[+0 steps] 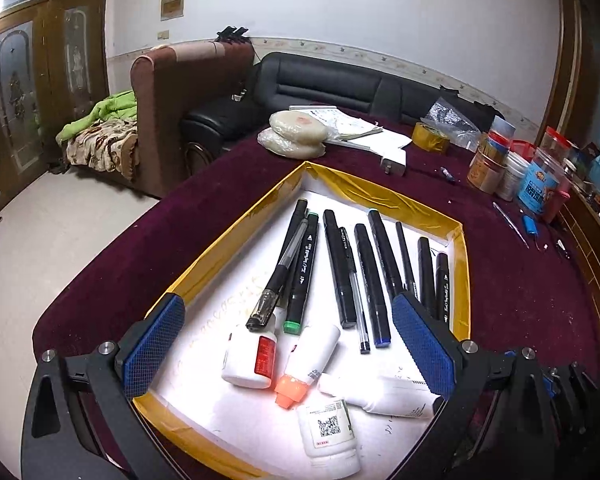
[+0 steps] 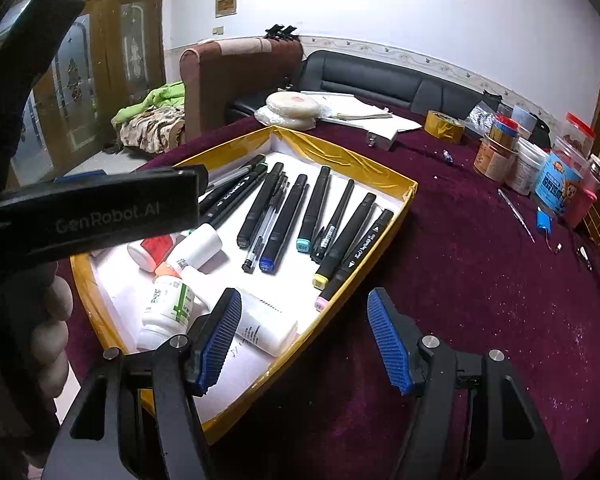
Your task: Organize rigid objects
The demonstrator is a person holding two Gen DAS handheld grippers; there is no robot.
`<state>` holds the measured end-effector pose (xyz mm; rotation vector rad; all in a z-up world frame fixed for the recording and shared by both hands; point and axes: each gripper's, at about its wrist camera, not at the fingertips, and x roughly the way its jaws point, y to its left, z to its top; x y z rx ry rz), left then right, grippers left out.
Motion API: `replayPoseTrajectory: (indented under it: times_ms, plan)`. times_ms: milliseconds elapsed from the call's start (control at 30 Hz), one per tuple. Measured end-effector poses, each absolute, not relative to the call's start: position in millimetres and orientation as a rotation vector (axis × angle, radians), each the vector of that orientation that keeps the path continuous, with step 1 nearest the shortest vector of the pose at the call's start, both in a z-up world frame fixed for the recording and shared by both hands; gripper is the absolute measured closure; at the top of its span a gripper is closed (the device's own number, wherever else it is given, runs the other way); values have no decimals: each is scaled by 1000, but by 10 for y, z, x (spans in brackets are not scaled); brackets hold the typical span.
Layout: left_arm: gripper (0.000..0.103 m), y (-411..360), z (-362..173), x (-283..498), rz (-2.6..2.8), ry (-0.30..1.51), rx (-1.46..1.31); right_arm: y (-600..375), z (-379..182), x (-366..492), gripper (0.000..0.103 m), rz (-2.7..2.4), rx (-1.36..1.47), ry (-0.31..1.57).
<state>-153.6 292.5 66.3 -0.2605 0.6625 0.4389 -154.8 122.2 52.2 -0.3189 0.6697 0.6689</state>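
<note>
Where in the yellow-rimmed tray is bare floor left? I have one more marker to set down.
Bare white floor lies along the tray's left wall, beside the clear gel pen, and in the far corner beyond the marker row. The near end is crowded with white bottles, and the markers run up to the right wall.

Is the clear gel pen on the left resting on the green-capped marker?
Touching: the left wrist view shows the clear gel pen lying diagonally across the green-capped marker, overlapping it.

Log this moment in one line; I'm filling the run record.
left hand-held gripper: open over tray | right hand-held gripper: open at tray edge | pens, bottles: in tray
</note>
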Motion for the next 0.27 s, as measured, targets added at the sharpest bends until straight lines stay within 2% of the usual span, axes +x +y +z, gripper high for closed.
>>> replayPoseTrajectory:
  times_ms: [267]
  plan:
    - [0,2737,742,-1516,367,696,-247,876,642,-1388,42,644,-213,692]
